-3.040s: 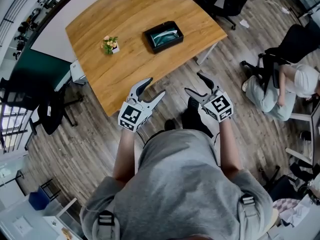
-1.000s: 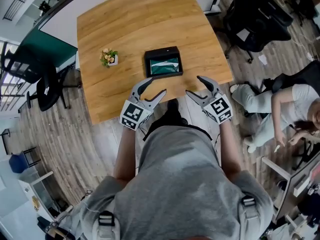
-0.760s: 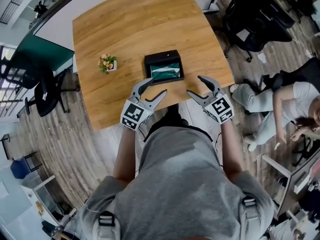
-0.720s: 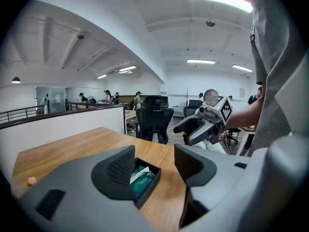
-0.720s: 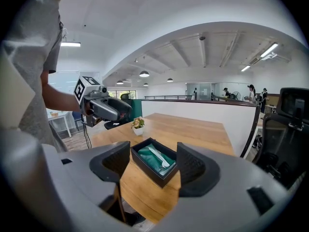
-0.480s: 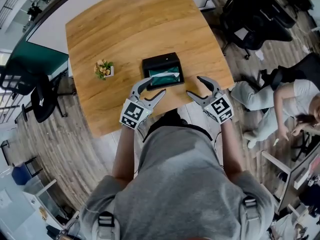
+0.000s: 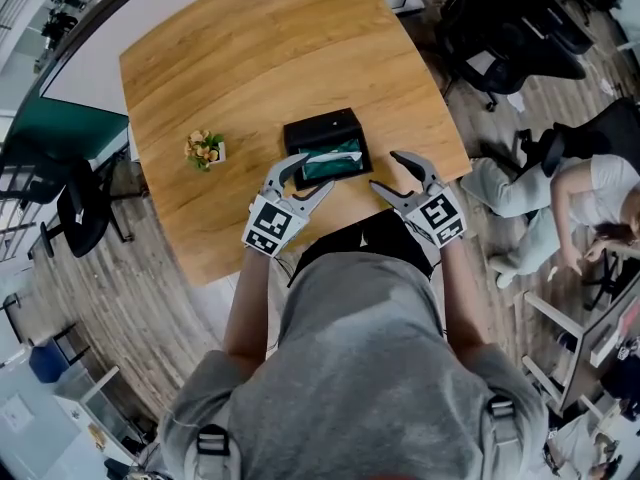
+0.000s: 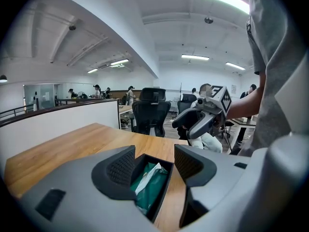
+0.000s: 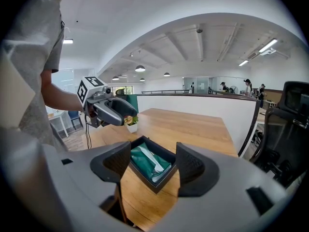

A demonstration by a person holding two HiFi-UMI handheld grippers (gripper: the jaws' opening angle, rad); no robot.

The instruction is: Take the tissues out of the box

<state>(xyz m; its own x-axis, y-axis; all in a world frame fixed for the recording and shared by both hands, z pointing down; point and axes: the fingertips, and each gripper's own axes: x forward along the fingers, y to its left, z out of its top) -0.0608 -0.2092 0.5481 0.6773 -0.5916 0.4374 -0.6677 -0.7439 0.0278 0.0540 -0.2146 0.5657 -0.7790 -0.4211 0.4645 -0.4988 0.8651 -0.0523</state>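
Note:
A black open box (image 7: 327, 133) lies near the front edge of the wooden table (image 7: 250, 58). In it is a green tissue pack (image 7: 331, 159) with a white tissue sticking out. My left gripper (image 7: 312, 175) hovers open at the box's near left corner, with nothing between its fingers. To the right of the box my right gripper (image 7: 385, 170) is open; its jaws are closing a little on nothing. The left gripper view looks between the jaws at the box (image 8: 161, 190) and the pack (image 8: 147, 185). The right gripper view shows the box (image 9: 145, 178) just ahead.
A small potted plant (image 7: 204, 149) stands on the table left of the box. Black office chairs (image 7: 500, 18) crowd the table's right side. A seated person (image 7: 560, 198) is at the far right. Wooden floor lies in front of the table.
I have come closer to the table, so the box now lies right at the gripper tips. Both grippers keep the same open pose in front of me.

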